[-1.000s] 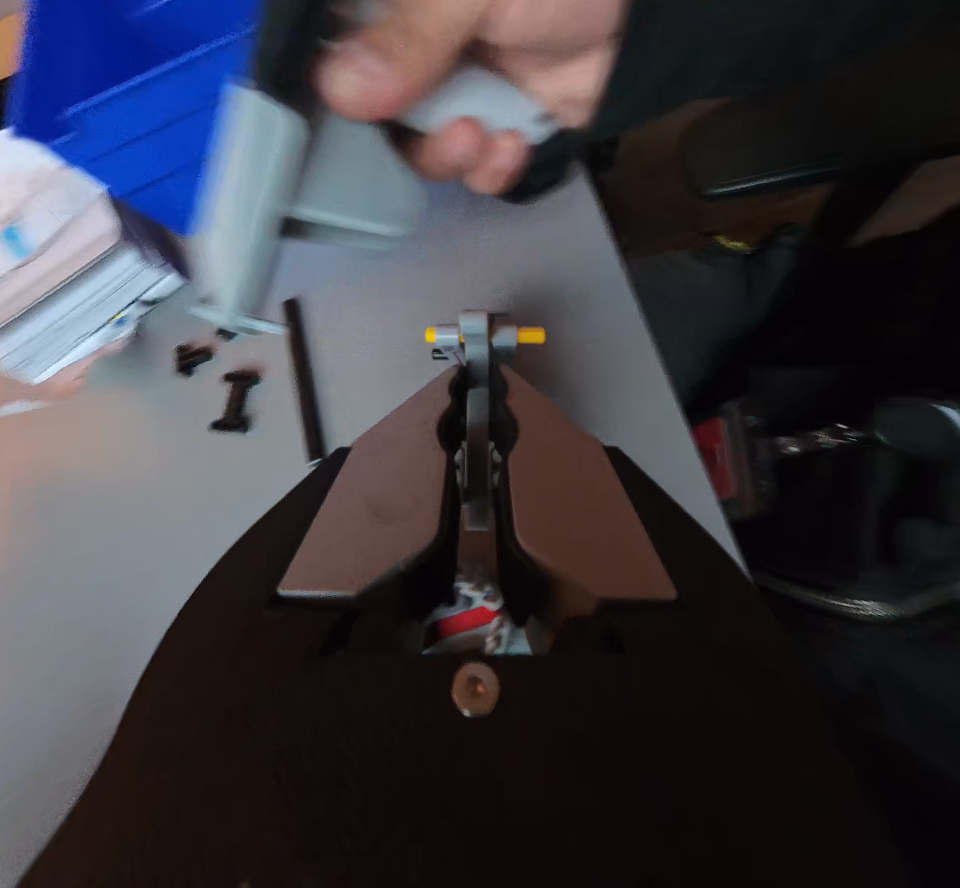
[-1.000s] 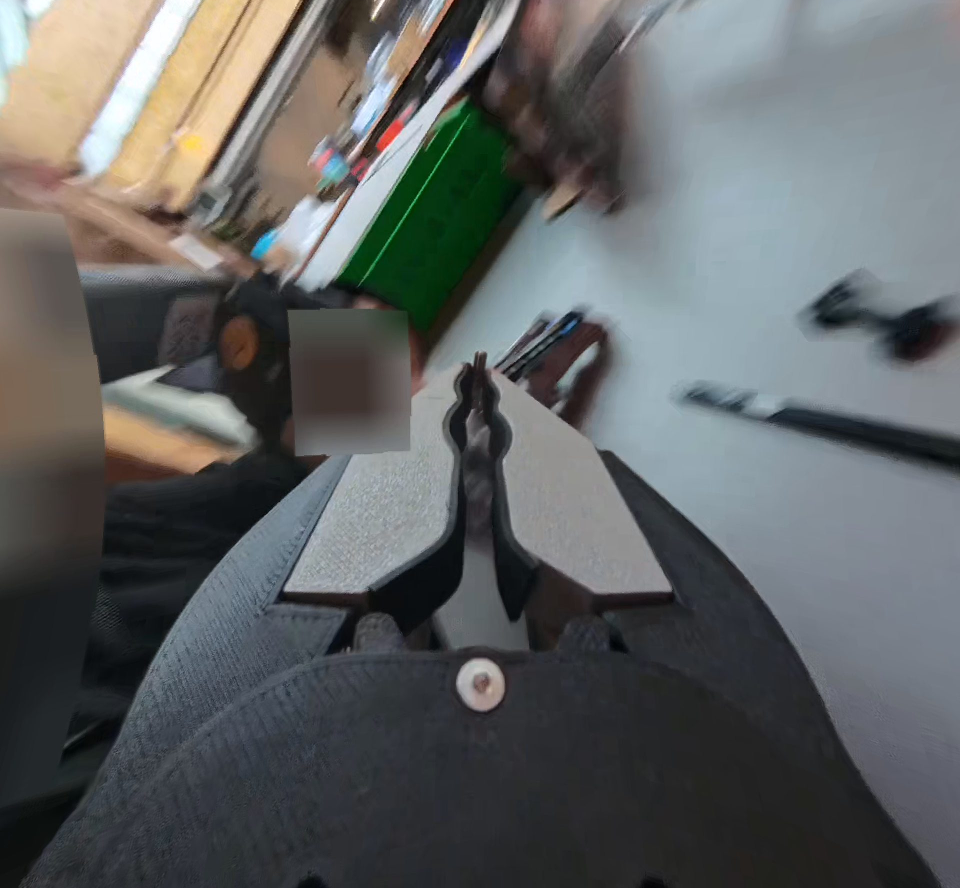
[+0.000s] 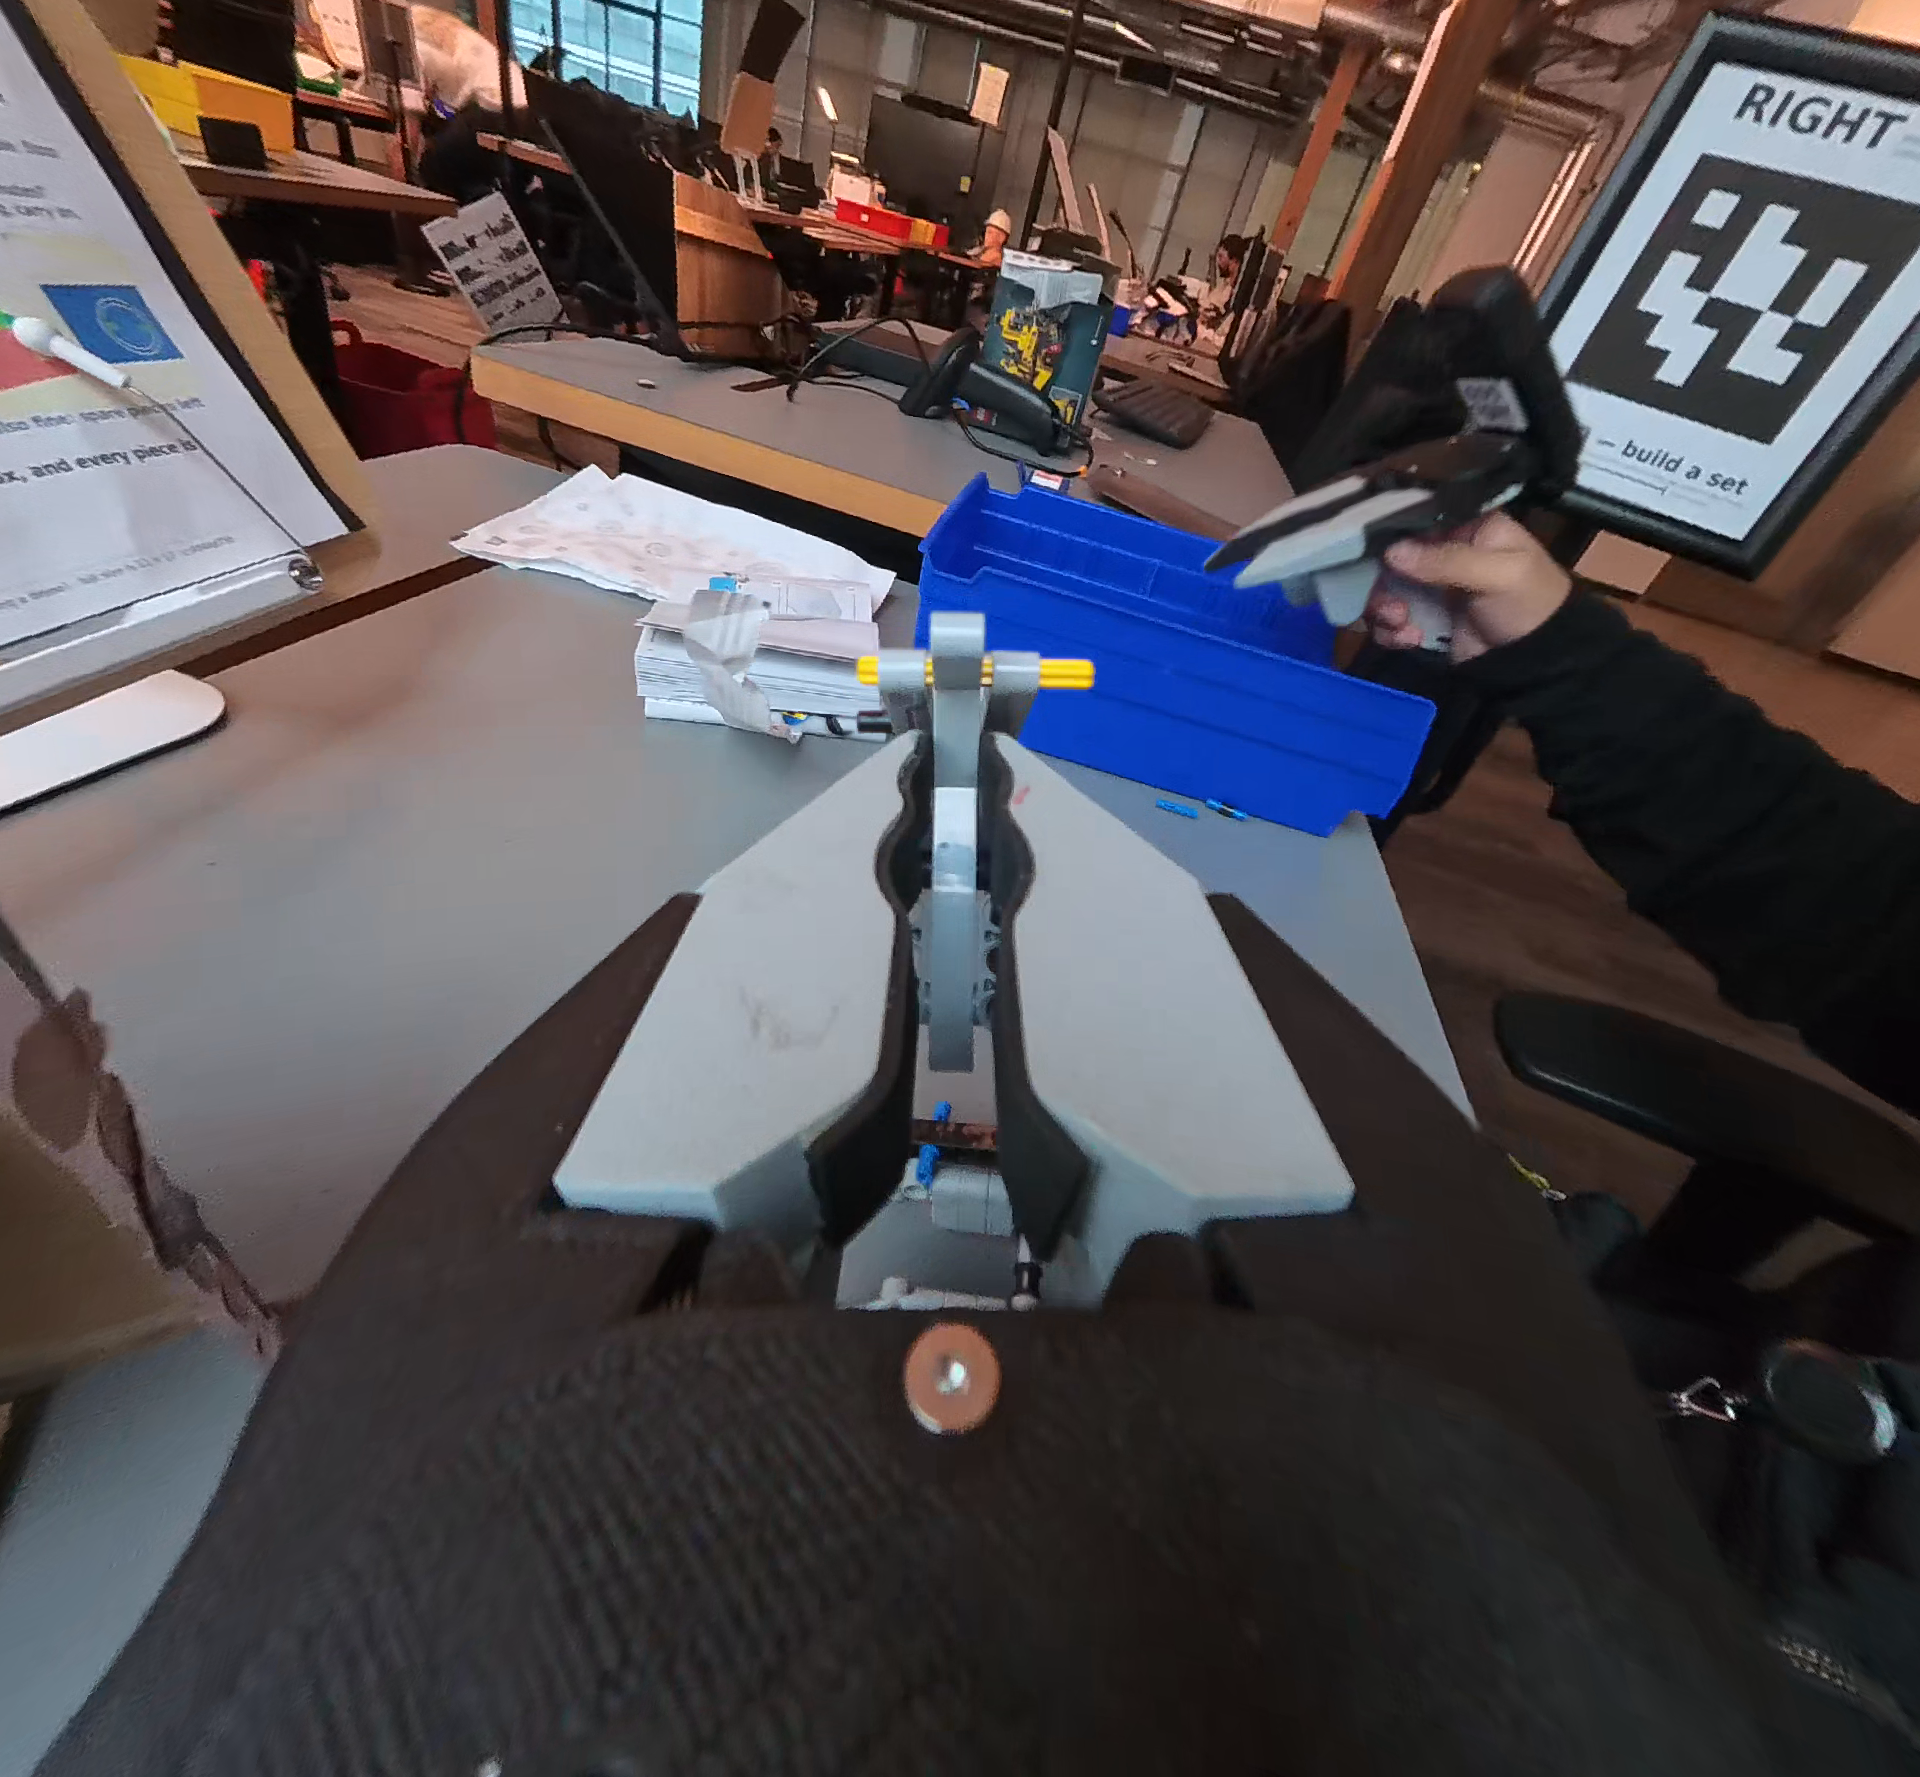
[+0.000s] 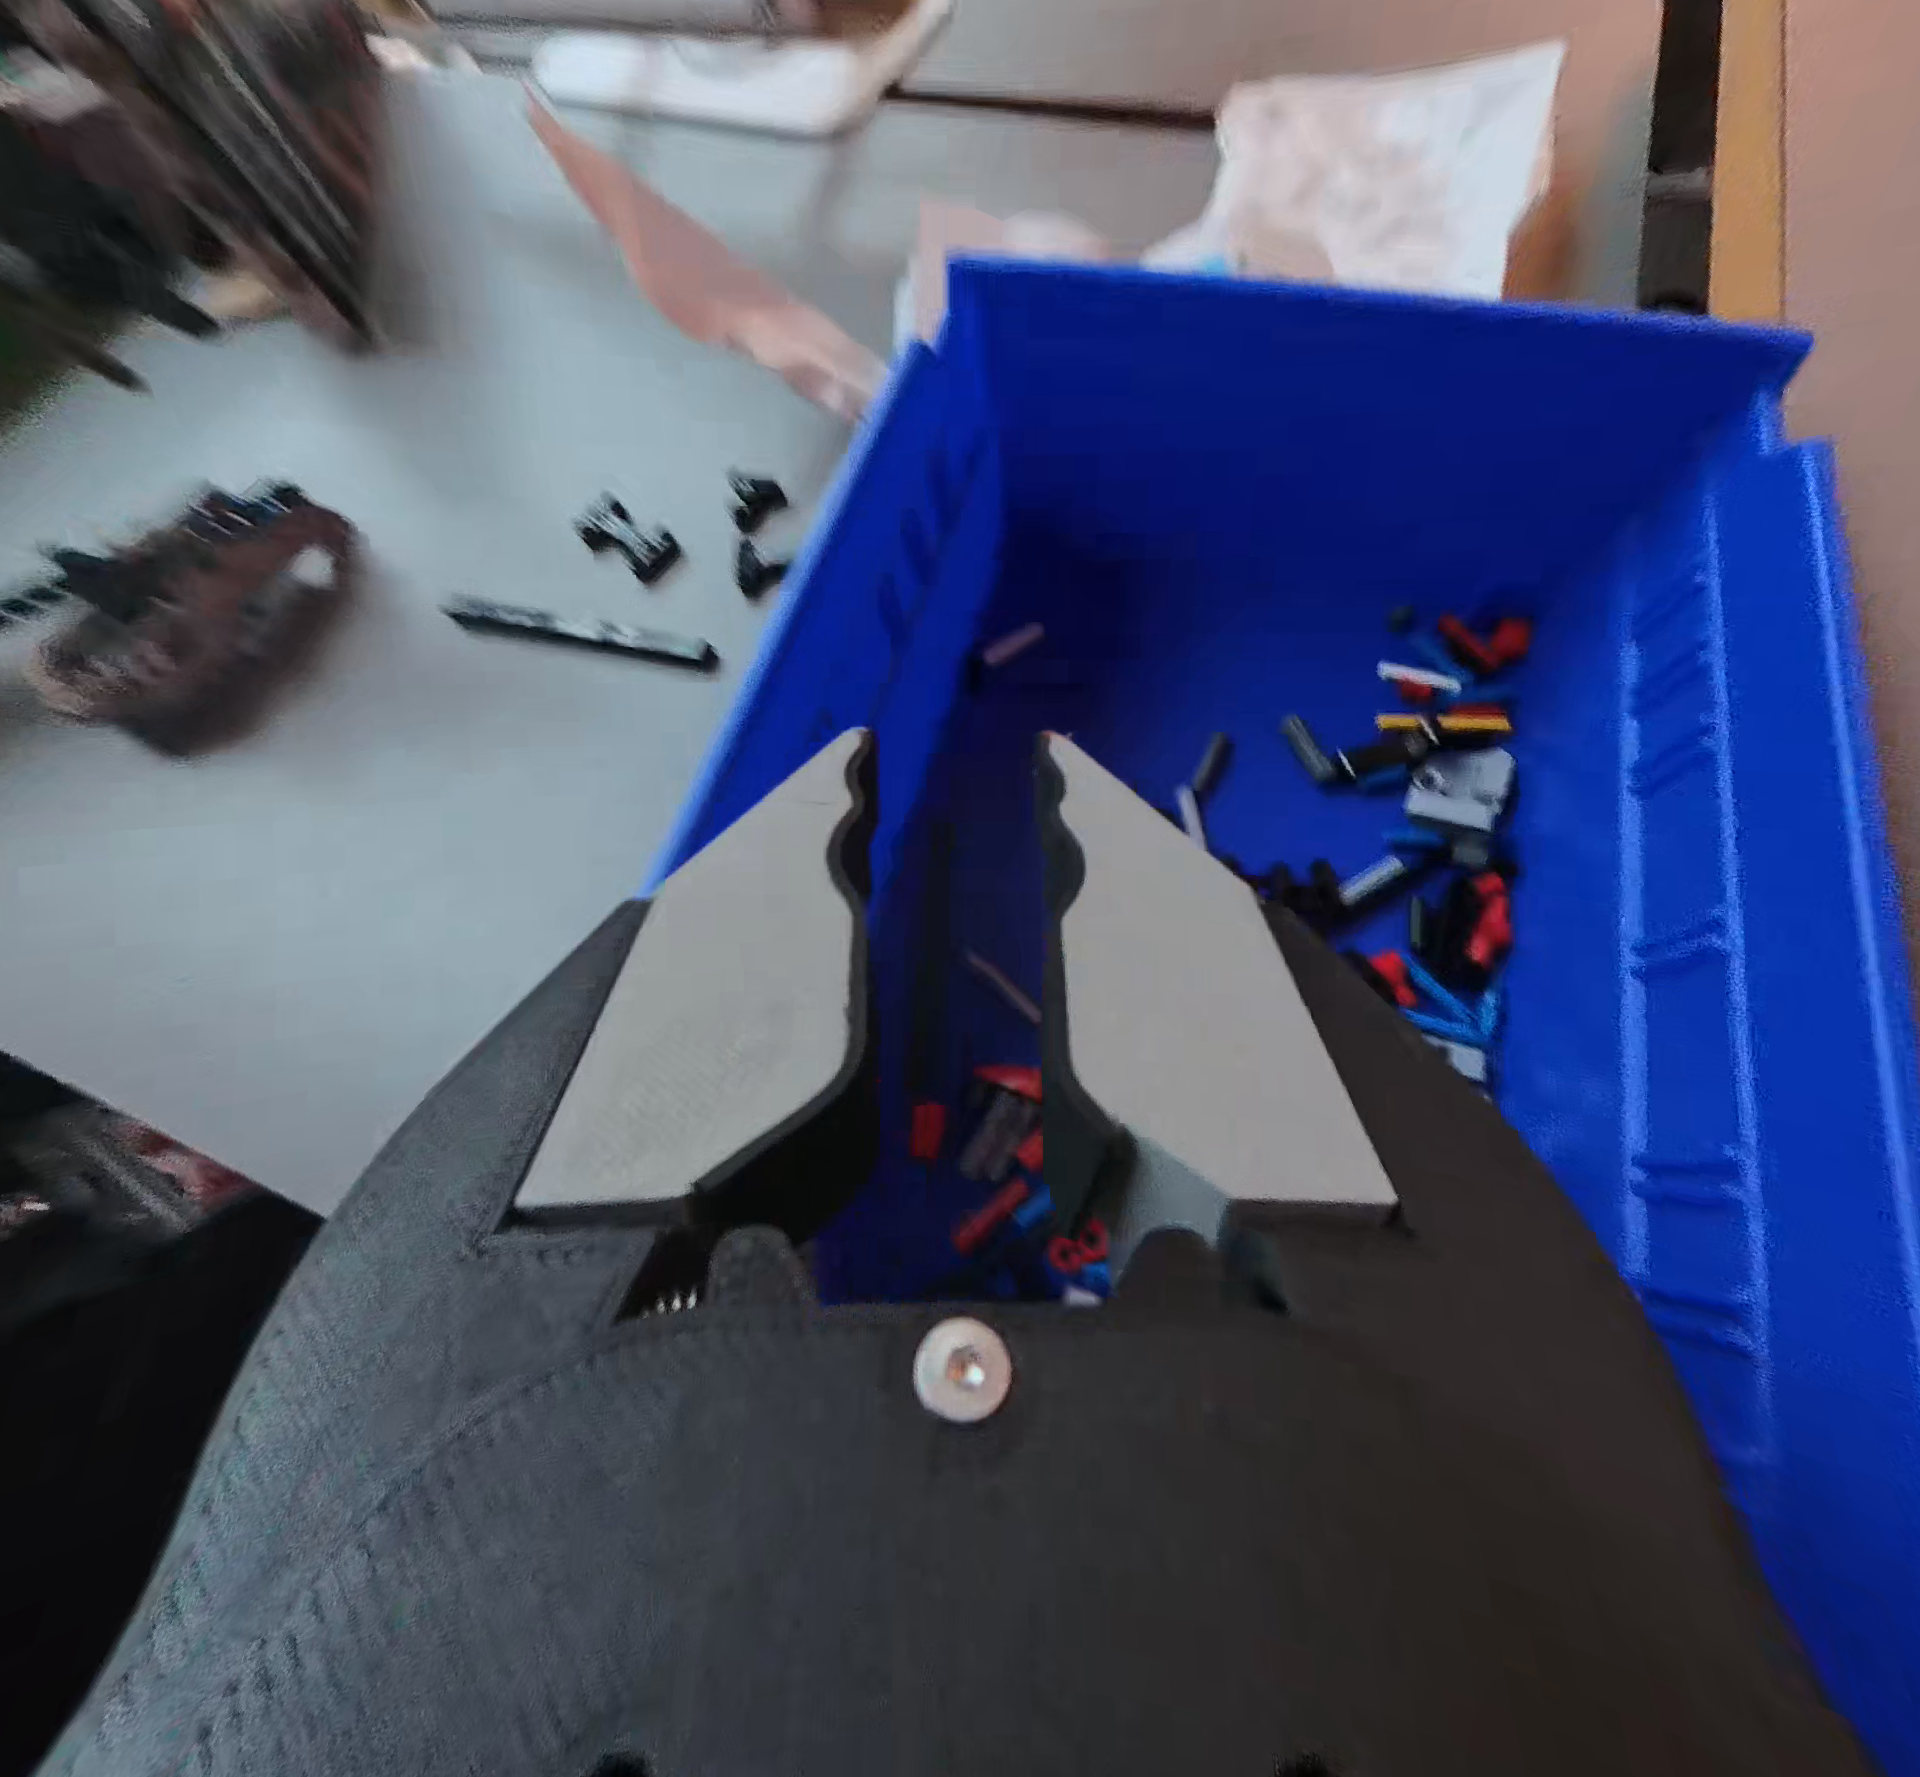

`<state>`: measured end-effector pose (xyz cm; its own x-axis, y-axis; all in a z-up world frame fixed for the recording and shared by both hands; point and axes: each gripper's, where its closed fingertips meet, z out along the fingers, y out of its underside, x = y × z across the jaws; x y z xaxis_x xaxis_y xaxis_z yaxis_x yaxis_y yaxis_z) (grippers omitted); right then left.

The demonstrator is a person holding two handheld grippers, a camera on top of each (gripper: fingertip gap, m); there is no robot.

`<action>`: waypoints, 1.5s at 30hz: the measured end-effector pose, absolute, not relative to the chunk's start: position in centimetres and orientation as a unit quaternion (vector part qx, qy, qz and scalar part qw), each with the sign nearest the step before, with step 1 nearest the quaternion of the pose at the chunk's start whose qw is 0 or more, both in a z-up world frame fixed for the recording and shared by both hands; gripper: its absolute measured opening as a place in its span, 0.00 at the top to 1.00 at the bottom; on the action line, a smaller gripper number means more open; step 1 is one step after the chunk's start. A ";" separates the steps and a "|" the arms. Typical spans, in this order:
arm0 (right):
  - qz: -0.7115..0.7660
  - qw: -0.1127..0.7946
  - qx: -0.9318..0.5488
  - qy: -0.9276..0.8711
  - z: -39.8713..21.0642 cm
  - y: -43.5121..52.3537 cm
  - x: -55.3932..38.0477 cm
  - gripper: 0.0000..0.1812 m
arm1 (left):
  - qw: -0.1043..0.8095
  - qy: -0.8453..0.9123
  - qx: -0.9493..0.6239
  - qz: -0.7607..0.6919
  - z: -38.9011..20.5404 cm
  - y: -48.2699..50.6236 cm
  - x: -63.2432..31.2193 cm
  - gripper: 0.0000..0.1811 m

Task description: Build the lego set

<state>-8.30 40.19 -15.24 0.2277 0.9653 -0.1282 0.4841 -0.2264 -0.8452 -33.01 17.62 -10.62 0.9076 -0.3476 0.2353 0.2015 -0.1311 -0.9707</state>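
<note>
**Right gripper brought over the bin**

Since the earlier frame, the left gripper was raised; at frame centre the grey lego assembly, light and rigid, is clamped.

Lower centre, the right gripper is held apart above the blue bin; its loose pieces, small and slippery, should be pinched across flat sides.

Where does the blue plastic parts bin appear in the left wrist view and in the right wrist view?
Left wrist view: the blue plastic parts bin stands right of centre on the grey table, behind the held grey lego piece.
Right wrist view: it fills the right half, with small loose pieces inside, under the open right gripper.
Shared landmark: the white paper sheets beyond the bin.
</note>
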 end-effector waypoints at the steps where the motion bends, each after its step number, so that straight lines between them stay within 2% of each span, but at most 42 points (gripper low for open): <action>1: 0.358 0.352 -0.696 -0.514 -14.4 39.7 -8.5 0.83 | 0.656 0.054 -0.724 -0.206 -10.7 17.7 -32.9 0.97; 5: 0.368 0.416 -0.639 -0.532 -10.3 36.8 -9.9 0.82 | 0.640 0.073 -0.732 -0.221 -11.5 17.7 -31.9 0.97; 8: 0.406 0.398 -0.577 -0.586 -9.1 31.1 -12.7 0.83 | 0.629 0.086 -0.739 -0.225 -12.2 18.0 -31.1 0.97; 16: 0.452 0.275 -0.516 -0.673 -16.4 20.4 -21.1 0.82 | 0.615 0.087 -0.742 -0.254 -13.3 18.4 -29.5 0.97; 20: 0.428 0.306 -0.479 -0.703 -17.1 18.9 -23.7 0.82 | 0.579 0.094 -0.750 -0.306 -14.1 18.4 -27.9 0.96; 24: 0.444 0.307 -0.452 -0.710 -14.7 18.1 -24.7 0.80 | 0.554 0.098 -0.761 -0.322 -15.0 18.5 -27.1 0.96; 27: 0.447 0.313 -0.436 -0.716 -14.0 18.3 -24.9 0.79 | 0.567 0.123 -0.757 -0.302 -14.6 18.4 -26.2 0.96; 29: 0.450 0.317 -0.421 -0.721 -14.0 17.7 -24.8 0.83 | 0.564 0.135 -0.761 -0.290 -14.6 18.4 -25.5 0.96; 30: 0.443 0.321 -0.422 -0.723 -14.2 17.6 -24.7 0.85 | 0.567 0.136 -0.766 -0.272 -14.8 18.6 -25.5 0.97; 32: 0.442 0.319 -0.431 -0.719 -14.5 17.0 -24.4 0.96 | 0.575 0.136 -0.776 -0.223 -15.1 19.1 -25.8 0.97; 34: 0.445 0.286 -0.490 -0.693 -15.4 17.1 -24.1 1.00 | 0.579 0.159 -0.780 -0.176 -15.2 19.2 -25.6 0.97; 38: 0.552 0.155 -0.542 -0.615 -15.6 15.5 -23.1 0.90 | 0.599 0.219 -0.765 -0.086 -14.4 18.9 -24.5 0.97; 43: 0.659 0.087 -0.538 -0.518 -13.6 16.3 -22.5 0.86 | 0.581 0.279 -0.763 0.049 -15.4 19.2 -23.8 0.97; 45: 0.642 0.087 -0.555 -0.522 -14.7 16.6 -22.5 0.93 | 0.581 0.288 -0.758 0.070 -15.3 19.2 -23.4 0.97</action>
